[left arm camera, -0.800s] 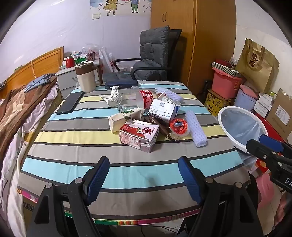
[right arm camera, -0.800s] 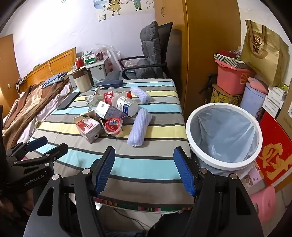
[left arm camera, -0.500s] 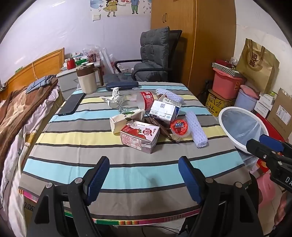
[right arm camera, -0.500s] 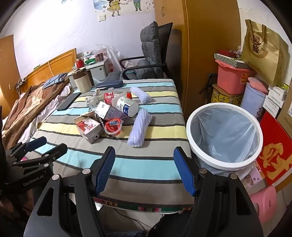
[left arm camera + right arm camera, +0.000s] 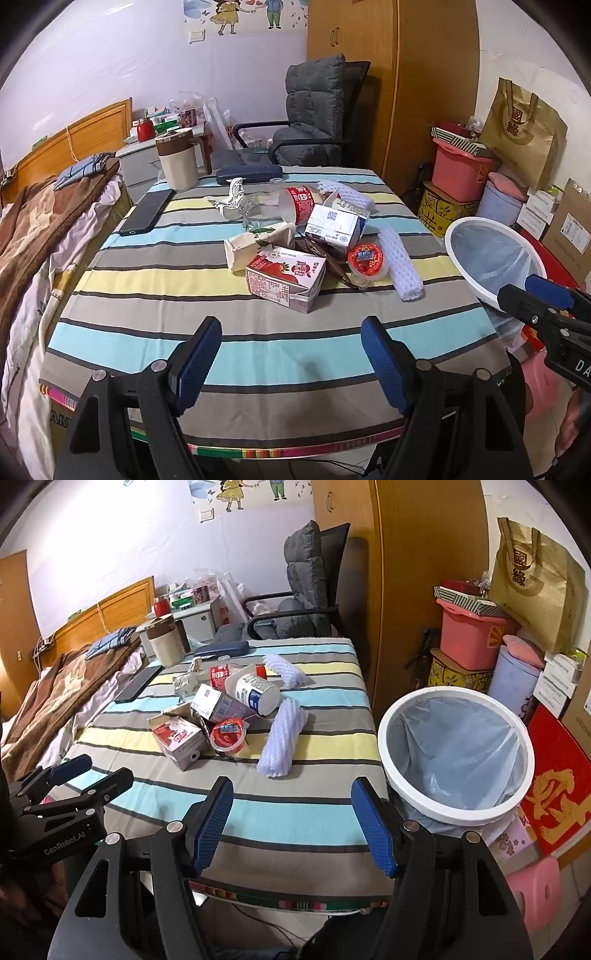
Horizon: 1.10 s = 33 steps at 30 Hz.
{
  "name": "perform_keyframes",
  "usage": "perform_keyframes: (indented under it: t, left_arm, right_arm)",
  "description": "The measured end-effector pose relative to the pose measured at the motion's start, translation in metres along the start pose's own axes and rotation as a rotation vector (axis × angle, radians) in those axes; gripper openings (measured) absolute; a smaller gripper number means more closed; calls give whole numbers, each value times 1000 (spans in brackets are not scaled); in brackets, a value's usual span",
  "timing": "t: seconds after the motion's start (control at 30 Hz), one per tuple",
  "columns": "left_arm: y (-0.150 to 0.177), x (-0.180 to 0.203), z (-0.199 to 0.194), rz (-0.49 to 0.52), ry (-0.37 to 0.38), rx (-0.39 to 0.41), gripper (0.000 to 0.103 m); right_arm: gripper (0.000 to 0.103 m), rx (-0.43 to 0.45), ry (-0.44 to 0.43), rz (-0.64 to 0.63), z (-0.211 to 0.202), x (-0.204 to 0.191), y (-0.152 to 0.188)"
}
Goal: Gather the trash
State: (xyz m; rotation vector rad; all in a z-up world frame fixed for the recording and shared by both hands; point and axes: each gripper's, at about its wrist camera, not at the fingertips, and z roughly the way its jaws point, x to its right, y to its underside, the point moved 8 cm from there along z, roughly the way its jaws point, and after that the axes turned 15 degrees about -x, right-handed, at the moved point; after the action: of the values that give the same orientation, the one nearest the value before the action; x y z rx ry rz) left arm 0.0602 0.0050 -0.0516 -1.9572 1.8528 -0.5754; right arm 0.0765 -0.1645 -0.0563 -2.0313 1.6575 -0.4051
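Note:
A heap of trash lies mid-table: a red strawberry milk carton point(image 5: 286, 277), a white carton point(image 5: 334, 223), a red-lidded cup point(image 5: 367, 260), a white foam net sleeve point(image 5: 400, 264), a crushed clear bottle point(image 5: 280, 205) and a beige carton point(image 5: 255, 245). The white bin point(image 5: 456, 755) with a clear liner stands right of the table. My left gripper point(image 5: 291, 360) is open and empty above the table's near edge. My right gripper point(image 5: 291, 821) is open and empty at the near right corner, beside the bin.
The striped table point(image 5: 147, 332) also holds a black phone point(image 5: 147, 212), a beige jug point(image 5: 177, 162) and a dark case point(image 5: 249, 175). A grey chair point(image 5: 314, 114) stands behind; a bed point(image 5: 33, 229) left; boxes and a pink tub point(image 5: 461, 166) right.
Both grippers have crept slightly toward the table; the trash looks a little nearer. Nothing was taken hold of.

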Motion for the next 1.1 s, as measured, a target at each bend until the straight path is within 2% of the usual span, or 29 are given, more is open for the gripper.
perform_keyframes:
  t: [0.83, 0.93, 1.1]
  left_arm:
    - [-4, -19, 2, -7, -5, -4, 77]
    - [-2, -5, 3, -3, -9, -3, 77]
    - [-3, -9, 4, -4, -7, -4, 77]
  right_arm:
    - [68, -8, -2, 1, 5, 1, 0]
    - [68, -11, -3, 1, 8, 0, -4]
    - [68, -11, -3, 1, 8, -1, -2]
